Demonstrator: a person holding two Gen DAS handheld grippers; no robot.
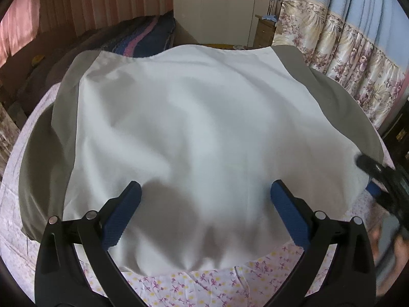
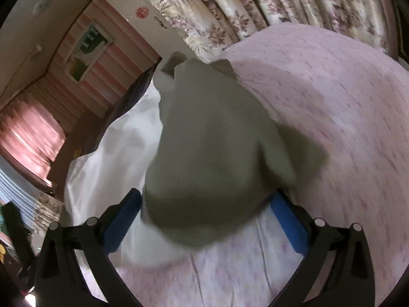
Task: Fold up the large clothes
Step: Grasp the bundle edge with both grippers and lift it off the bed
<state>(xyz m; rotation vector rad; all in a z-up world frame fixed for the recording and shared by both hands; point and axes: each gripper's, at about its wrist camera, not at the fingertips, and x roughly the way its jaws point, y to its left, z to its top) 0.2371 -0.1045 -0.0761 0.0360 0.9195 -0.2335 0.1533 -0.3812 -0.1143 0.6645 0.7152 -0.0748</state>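
**A:** Checking near field, left wrist view. Left hand-held gripper: blue pads spread wide, nothing between them, hovering over the near hem of the garment. You?

**B:** Right hand-held gripper: pads also wide apart. A grey sleeve sits in the gap, but neither pad is pinching it. Frame is motion-blurred, so I can't tell whether cloth touches the pads.

**A:** Confirmed from my side: the right one shows at my right edge, blurred, at the garment's right side. A bit of the person's hand sits behind it.

**B:** Garment position?

**A:** White body panel with grey sleeves, lying spread on the bed, on a floral bedsheet with pink bows and yellow dots. Rumpled, several soft creases. One grey sleeve lies out to the left, the other to the right. Far edge reaches toward the head of the bed.

**B:** My view matches: white panel to the left of the grey sleeve, pink sheet to the right and below.

**A:** Beyond the garment: a dark blue and pink striped blanket. Then a white wardrobe with scroll decals, a small wooden cabinet beside it, floral curtains on the right.

**B:** Same curtains at my top. Pink striped wall with a picture on my left.
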